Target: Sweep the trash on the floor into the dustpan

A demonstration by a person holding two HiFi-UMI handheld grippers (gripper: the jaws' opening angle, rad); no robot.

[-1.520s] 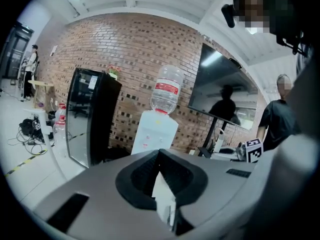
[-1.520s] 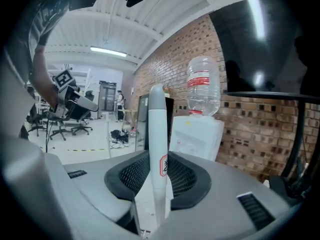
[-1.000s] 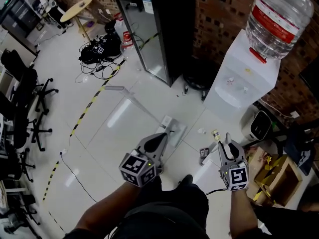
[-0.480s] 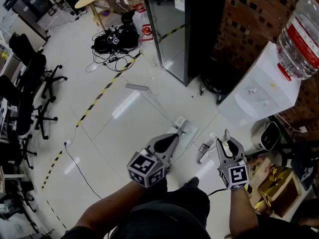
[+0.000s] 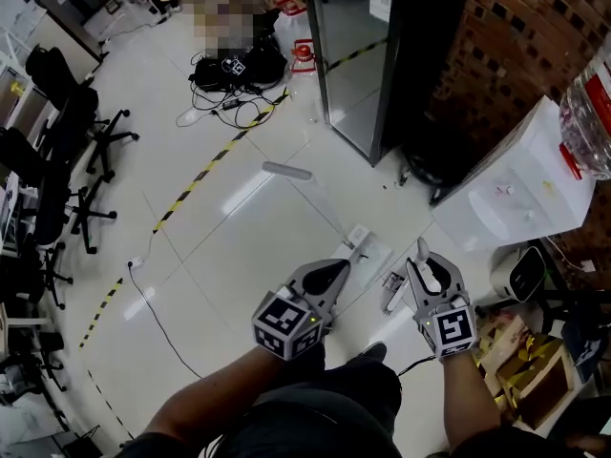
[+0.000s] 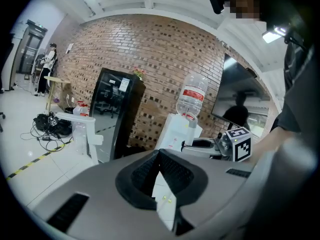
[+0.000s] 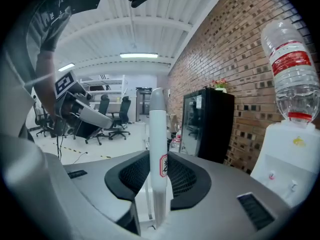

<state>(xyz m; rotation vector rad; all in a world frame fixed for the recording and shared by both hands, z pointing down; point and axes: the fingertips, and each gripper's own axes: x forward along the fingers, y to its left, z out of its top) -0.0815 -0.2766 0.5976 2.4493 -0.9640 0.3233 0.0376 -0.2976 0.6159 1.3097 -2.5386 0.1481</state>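
Note:
A white long-handled dustpan (image 5: 365, 252) stands on the tiled floor, its handle (image 5: 304, 191) slanting up and left to a grey grip. My left gripper (image 5: 336, 270) hovers just beside the pan, and its jaws look shut. Only a white sliver shows in the gap, and the dustpan handle (image 6: 82, 126) stands apart to the left. My right gripper (image 5: 422, 260) is shut on the broom's white pole (image 7: 156, 134), which rises upright between the jaws. The dark broom head (image 5: 391, 290) rests on the floor right of the pan. Small bits of trash (image 5: 388, 187) lie near the fridge.
A black glass-door fridge (image 5: 382, 55) and a water dispenser (image 5: 516, 194) stand ahead against the brick wall. A small bin (image 5: 516, 273) and a cardboard box (image 5: 520, 365) sit at right. Office chairs (image 5: 57, 151), a cable pile (image 5: 234, 70) and striped floor tape (image 5: 205, 175) lie left.
The head view has swung, so the fridge and dispenser slid right and the chairs came further in. Both grippers keep their places by the dustpan and broom.

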